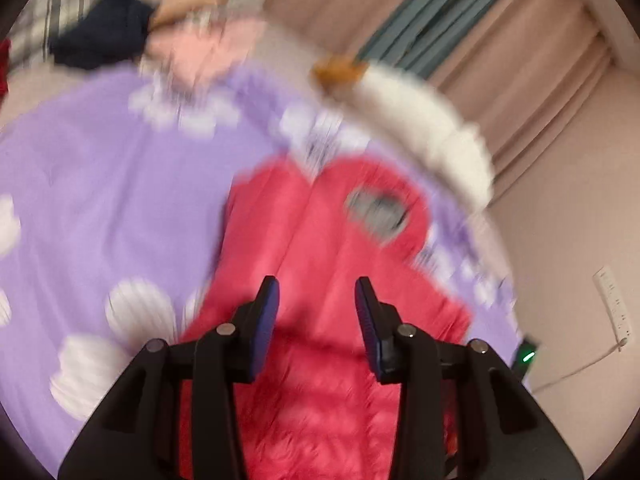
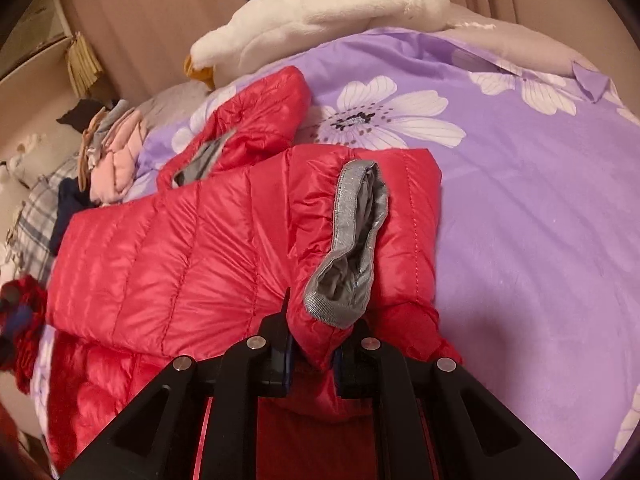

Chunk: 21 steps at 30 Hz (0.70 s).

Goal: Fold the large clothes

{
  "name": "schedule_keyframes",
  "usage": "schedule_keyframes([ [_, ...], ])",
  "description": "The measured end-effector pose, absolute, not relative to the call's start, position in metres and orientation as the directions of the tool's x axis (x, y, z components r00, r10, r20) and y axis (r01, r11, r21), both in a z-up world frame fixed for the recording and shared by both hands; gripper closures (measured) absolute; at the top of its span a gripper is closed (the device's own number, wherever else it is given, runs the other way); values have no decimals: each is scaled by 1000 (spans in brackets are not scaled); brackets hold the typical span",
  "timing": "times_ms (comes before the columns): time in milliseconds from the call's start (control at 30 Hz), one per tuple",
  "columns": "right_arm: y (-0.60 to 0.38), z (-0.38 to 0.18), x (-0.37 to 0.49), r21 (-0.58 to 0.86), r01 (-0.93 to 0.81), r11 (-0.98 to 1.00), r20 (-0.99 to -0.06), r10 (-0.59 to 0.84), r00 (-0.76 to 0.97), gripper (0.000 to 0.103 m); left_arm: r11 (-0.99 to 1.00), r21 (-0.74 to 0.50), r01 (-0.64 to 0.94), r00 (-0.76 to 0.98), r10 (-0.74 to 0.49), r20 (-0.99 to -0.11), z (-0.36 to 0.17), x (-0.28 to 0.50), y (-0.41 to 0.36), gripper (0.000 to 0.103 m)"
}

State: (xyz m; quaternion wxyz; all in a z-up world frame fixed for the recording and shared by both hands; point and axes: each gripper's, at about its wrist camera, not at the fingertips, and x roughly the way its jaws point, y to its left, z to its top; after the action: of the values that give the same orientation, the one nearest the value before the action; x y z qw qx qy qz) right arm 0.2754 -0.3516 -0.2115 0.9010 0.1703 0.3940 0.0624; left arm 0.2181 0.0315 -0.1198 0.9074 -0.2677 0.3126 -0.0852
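We take the red down jacket [image 2: 168,248] as our landmark. It lies spread on the bed, on the purple bedcover with white flowers [image 2: 520,184], and it is partly folded: one panel is turned over the body, and the hood [image 2: 260,120] points toward the far edge of the bed.

Our right hand-held gripper [image 2: 312,354] is at the near edge of the jacket. It is clenched on a sleeve [image 2: 320,332] of the jacket, just behind the grey cuff [image 2: 348,240]. The red fabric is squeezed between the two fingers, and the cuff opening stands up just beyond the fingertips, over the folded panel.

Our left hand-held gripper [image 1: 316,312] is released; its fingers [image 1: 266,320] stand well apart with nothing between them. In the left wrist view, which is blurred, the red jacket [image 1: 320,240] lies directly under and ahead of this gripper, and a grey opening [image 1: 376,210] shows farther ahead on it. We cannot tell if the fingers touch the fabric.

Beyond the jacket, at the far side of the bed, rests a white plush toy [image 2: 320,12] with an orange beak. To the left of the jacket in the right wrist view is a pile of other clothes [image 2: 108,152], with pink, dark blue and checked pieces.
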Motion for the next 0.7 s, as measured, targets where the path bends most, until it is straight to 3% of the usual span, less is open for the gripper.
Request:
schedule_keyframes([
  [100,-356,-214,275,399,25,917,-678,277,681,93,922,-386,8,839,-217,-500,-108,218,18,62],
  [167,-353,-215,273,391,22,920,-677,271,685,93,954,-297,-41,783,-154,-602,-139,244,9,64],
  [233,-351,-216,271,379,24,925,-679,261,686,93,946,-317,-66,673,-193,-714,-178,268,4,66],
  [367,-355,-214,270,404,14,915,-684,292,668,93,995,-97,9,625,-81,-776,-228,282,-21,63],
  [600,-370,-177,240,502,-7,865,-645,380,663,93,970,-241,-32,581,-178,-794,-232,293,3,64],
  [700,-346,-144,225,382,-78,921,-626,320,711,93,970,-241,-34,592,-175,-787,-231,290,1,64],
])
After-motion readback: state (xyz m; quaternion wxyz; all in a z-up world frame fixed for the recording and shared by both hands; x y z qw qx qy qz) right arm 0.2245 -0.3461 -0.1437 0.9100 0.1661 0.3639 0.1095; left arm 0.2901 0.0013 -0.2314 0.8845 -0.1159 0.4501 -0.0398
